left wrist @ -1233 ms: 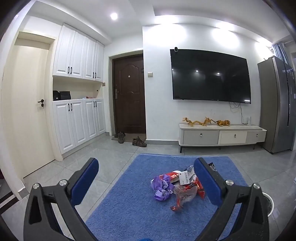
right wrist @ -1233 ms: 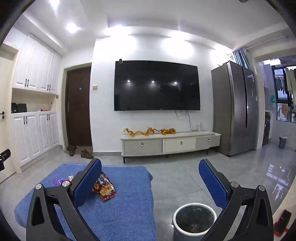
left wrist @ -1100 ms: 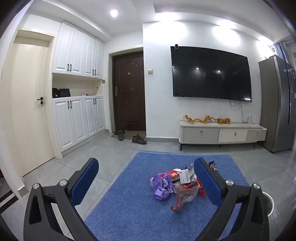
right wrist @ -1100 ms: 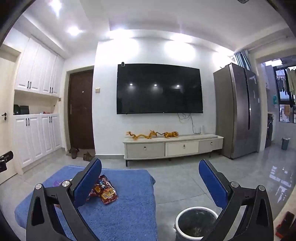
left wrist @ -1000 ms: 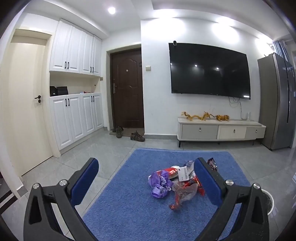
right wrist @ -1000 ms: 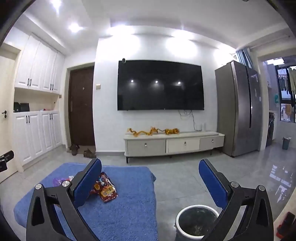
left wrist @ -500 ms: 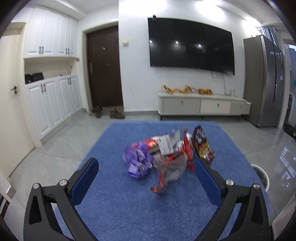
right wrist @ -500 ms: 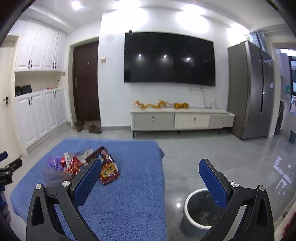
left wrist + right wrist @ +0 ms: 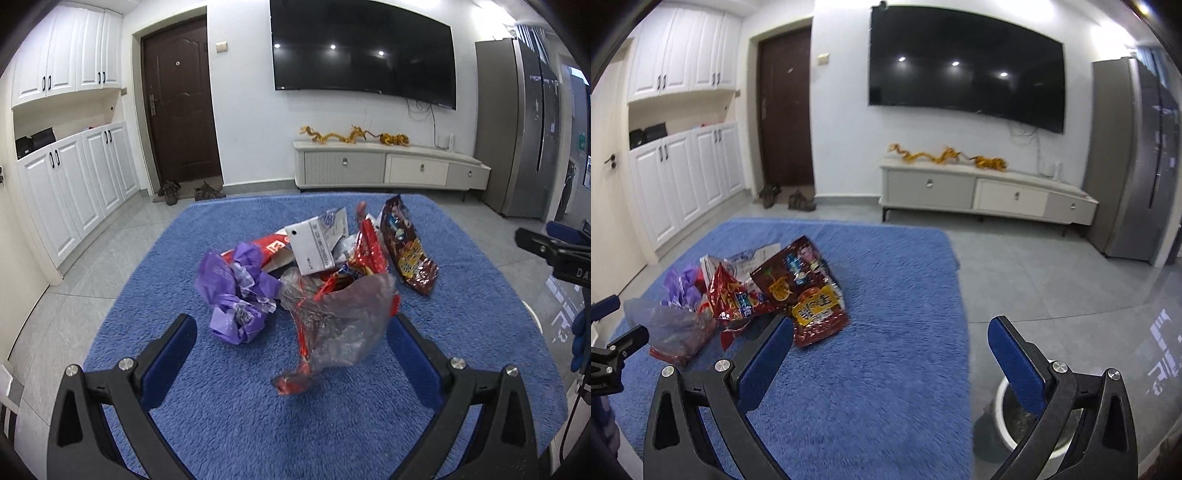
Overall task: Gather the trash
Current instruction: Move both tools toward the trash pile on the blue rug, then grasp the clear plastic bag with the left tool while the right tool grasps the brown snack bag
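A heap of trash lies on a blue rug (image 9: 258, 406): a crumpled purple wrapper (image 9: 236, 291), a clear and red plastic bag (image 9: 332, 317), a white carton (image 9: 310, 247), a red snack bag (image 9: 369, 251) and a dark red snack bag (image 9: 406, 247). My left gripper (image 9: 291, 350) is open and empty, just in front of the heap. My right gripper (image 9: 890, 354) is open and empty above the rug's right edge; the dark red snack bag (image 9: 809, 291) lies by its left finger. A white-rimmed bin (image 9: 1008, 417) stands on the tiles under its right finger.
The rug (image 9: 879, 387) lies on grey floor tiles. A low TV cabinet (image 9: 388, 170) stands at the far wall under a television. White cupboards (image 9: 74, 177) line the left wall, shoes (image 9: 184, 190) lie by a dark door, and a fridge (image 9: 524, 129) stands at right.
Both grippers have come down and forward towards the rug. The trash heap now sits close between the left fingers, and the right view has tilted down over the rug and bin.
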